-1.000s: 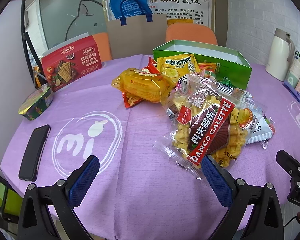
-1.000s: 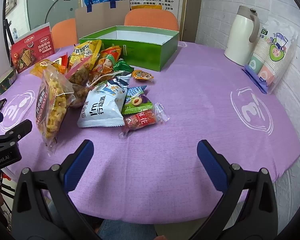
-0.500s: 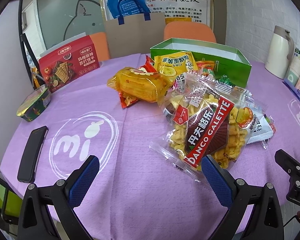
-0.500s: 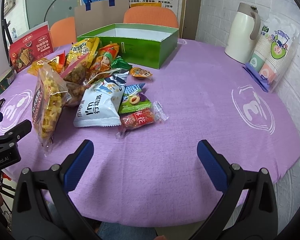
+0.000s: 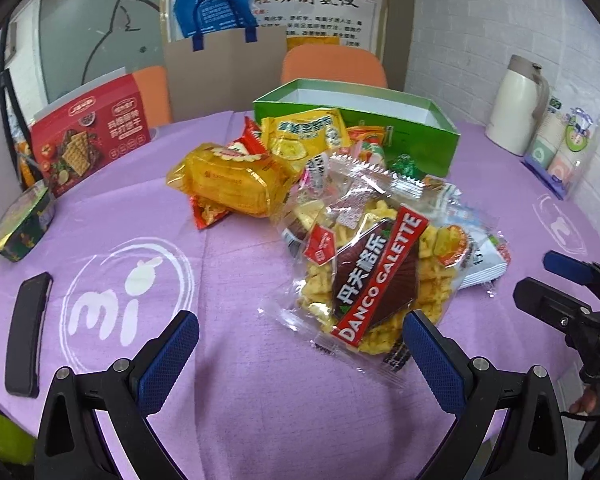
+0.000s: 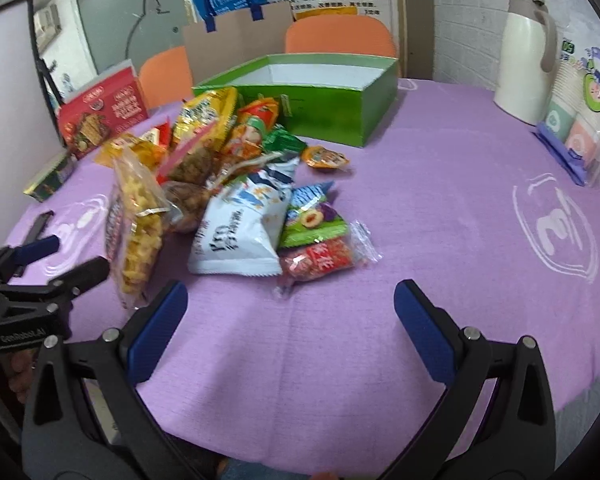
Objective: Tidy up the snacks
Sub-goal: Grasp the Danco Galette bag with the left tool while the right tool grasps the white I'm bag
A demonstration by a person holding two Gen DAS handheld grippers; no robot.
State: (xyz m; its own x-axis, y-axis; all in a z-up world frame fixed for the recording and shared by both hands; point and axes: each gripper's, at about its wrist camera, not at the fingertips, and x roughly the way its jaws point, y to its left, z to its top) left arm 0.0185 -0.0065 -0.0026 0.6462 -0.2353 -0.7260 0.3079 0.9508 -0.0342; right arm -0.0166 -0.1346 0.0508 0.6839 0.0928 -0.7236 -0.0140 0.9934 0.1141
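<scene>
Nothing is sorted yet: the green box [image 6: 300,92] looks empty, the snack pile [image 6: 236,200] lies before it, and both my left gripper [image 5: 300,348] and right gripper [image 6: 290,316] are spread, holding nothing.

purple table [image 6: 440,208], snack pile [image 6: 236,184], green box [image 6: 332,92]

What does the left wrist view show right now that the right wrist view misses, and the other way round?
Only the left wrist view shows the front of the Danco Galette bag, which the right shows edge-on, and the whole black phone. Only the right wrist view shows the red candy pack, the green plum pack and the orange jelly cup. Both show the empty green box, the white kettle and each other's open gripper.
</scene>
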